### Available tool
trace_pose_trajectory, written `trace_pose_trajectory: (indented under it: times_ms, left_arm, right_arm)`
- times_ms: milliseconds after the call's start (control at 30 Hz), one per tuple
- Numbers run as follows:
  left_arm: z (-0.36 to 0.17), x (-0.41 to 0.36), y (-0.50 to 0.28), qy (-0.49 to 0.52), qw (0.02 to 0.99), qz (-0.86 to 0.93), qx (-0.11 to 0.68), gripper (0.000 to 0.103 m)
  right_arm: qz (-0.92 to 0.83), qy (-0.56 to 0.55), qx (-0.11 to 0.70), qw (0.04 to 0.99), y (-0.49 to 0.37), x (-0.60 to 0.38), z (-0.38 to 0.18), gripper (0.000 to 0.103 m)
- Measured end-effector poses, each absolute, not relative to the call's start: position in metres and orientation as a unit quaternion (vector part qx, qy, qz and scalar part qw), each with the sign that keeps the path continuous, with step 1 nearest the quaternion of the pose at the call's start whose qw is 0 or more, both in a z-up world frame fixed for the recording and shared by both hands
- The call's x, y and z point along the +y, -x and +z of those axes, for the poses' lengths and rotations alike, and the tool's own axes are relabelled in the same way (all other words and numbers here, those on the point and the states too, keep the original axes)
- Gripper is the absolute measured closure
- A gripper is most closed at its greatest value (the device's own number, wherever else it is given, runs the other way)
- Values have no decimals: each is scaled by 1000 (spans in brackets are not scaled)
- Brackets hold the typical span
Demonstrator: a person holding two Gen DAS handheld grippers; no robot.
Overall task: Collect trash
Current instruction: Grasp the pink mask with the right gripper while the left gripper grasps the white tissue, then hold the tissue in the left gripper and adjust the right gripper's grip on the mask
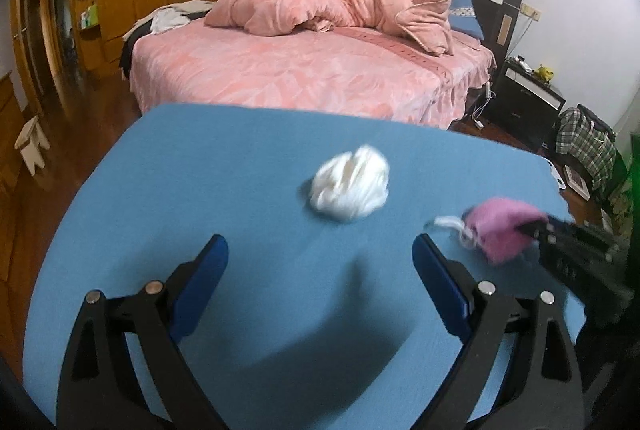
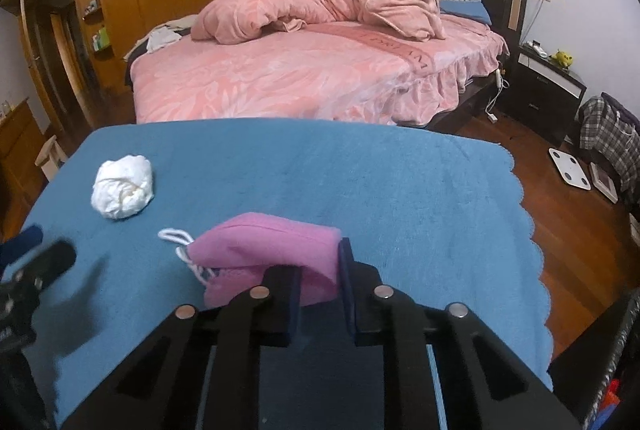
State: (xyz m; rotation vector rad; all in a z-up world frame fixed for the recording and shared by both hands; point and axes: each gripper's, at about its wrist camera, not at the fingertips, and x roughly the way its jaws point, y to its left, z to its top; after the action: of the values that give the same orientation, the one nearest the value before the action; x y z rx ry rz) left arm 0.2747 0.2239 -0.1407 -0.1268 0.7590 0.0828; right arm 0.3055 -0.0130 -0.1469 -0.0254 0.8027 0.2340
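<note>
right claw (image 2: 320, 270) grips the pink pouch (image 2: 272, 254) — left claw (image 1: 320, 270) wide over the blue cloth (image 1: 200, 170).

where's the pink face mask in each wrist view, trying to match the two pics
Left wrist: the pink face mask is at right of centre, pinched by the right gripper coming in from the right edge.
Right wrist: the mask is low in the centre, between that gripper's fingers.
Shared landmark: the white crumpled paper ball on the blue cloth, lying to the mask's left in both.
</note>
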Motion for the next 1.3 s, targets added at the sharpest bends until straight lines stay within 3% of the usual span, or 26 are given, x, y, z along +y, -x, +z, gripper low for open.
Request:
trace_pose_trajectory:
  times_ms: [133, 233, 300, 367, 400, 533, 633, 1033, 1300]
  left_arm:
    - [-147, 216, -305, 49, 924, 35, 378, 15]
    - [-156, 213, -325, 51, 914, 20, 401, 33]
    - [-162, 213, -334, 55, 906, 5, 420, 58]
    - [-162, 213, -335, 58, 907, 2, 416, 64]
    - [-160, 216, -333, 62, 909, -1, 411, 65]
    - [-156, 217, -316, 61, 915, -3, 399, 67]
    - [-155, 209, -293, 44, 915, -6, 402, 67]
    - [-164, 220, -243, 56, 908, 12, 415, 67]
    - [-164, 220, -235, 66, 908, 12, 415, 66]
  right_arm:
    - [117, 5, 387, 915, -303, -19, -147, 85]
    - [116, 6, 387, 915, -303, -20, -147, 84]
    - [115, 7, 386, 915, -302, -20, -148, 83]
    - [115, 9, 384, 916, -299, -20, -147, 76]
    - [115, 9, 380, 918, -297, -21, -146, 66]
    - [123, 3, 364, 923, -283, -26, -140, 37]
    - [133, 4, 362, 923, -272, -27, -140, 24]
    - [122, 32, 406, 905, -257, -27, -153, 10]
    - [119, 33, 418, 900, -241, -35, -156, 9]
